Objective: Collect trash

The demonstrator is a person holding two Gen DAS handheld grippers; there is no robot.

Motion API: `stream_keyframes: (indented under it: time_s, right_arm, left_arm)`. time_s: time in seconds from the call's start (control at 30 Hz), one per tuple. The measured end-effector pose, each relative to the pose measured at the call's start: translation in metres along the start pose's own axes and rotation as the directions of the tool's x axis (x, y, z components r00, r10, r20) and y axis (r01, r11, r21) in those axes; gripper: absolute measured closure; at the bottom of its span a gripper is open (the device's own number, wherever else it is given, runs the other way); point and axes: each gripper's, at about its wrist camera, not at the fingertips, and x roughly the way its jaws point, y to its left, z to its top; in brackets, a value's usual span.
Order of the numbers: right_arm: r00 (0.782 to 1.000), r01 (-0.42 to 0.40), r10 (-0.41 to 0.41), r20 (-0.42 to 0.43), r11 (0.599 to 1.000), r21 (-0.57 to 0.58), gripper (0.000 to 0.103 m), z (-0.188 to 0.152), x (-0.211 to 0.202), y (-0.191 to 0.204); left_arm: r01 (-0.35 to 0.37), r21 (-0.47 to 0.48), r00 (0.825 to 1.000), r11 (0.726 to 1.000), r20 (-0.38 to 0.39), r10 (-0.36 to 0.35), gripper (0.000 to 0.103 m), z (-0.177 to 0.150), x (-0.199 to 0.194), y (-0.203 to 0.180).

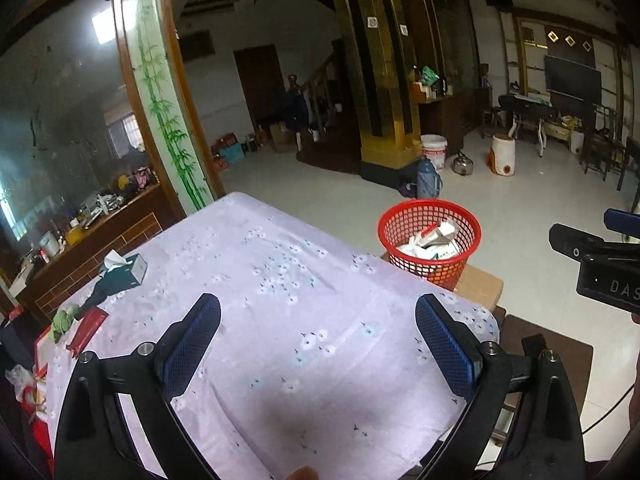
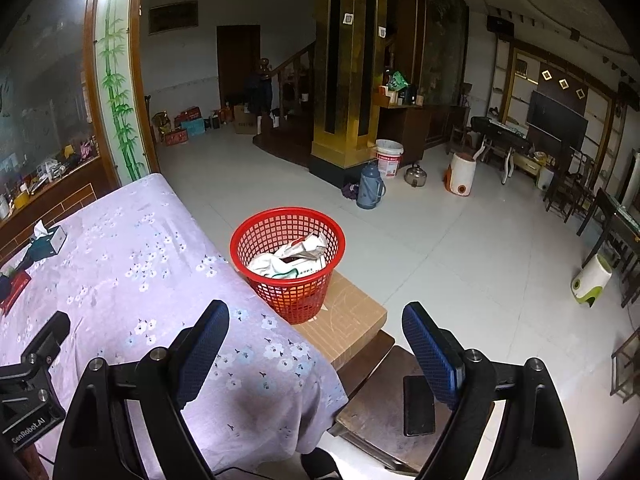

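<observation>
Both grippers, left and right, hang spread wide and empty over a lilac floral tablecloth. The trash sits in a red basket on a cardboard box beside the table, white tiled floor beyond

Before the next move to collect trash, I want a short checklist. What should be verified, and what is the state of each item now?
1. Left hand-held gripper open and holding nothing: ok.
2. Right hand-held gripper open and holding nothing: ok.
3. Red basket upright on the cardboard box beside the table: ok.
4. Room left in the basket: ok, the paper trash sits below the rim.
5. Trash left on the table: cannot tell. A tissue box, a red packet and a green crumpled thing lie at the left edge; whether these are trash is not clear.
6. Cloth between the fingers free of things: ok.
</observation>
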Motion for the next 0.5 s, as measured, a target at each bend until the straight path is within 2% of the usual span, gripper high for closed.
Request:
stream_keyframes:
  time_s: [0.13, 0.5]
  right_arm:
    - [1.000, 0.007, -0.007, 0.005, 1.000, -0.004, 0.011, 0.0008, -0.0011, 0.0008]
    - [1.000, 0.010, -0.010, -0.007, 1.000, -0.012, 0.011, 0.0006, 0.0003, 0.0026]
  left_arm:
    - [-0.041, -0.005, 0.999, 0.999, 0.032, 0.041, 0.006, -0.0012, -0.0046, 0.0006]
    - [-0.015, 0.004, 1.000, 1.000, 0.015, 0.015, 0.006, -0.0036, 0.0012, -0.0047]
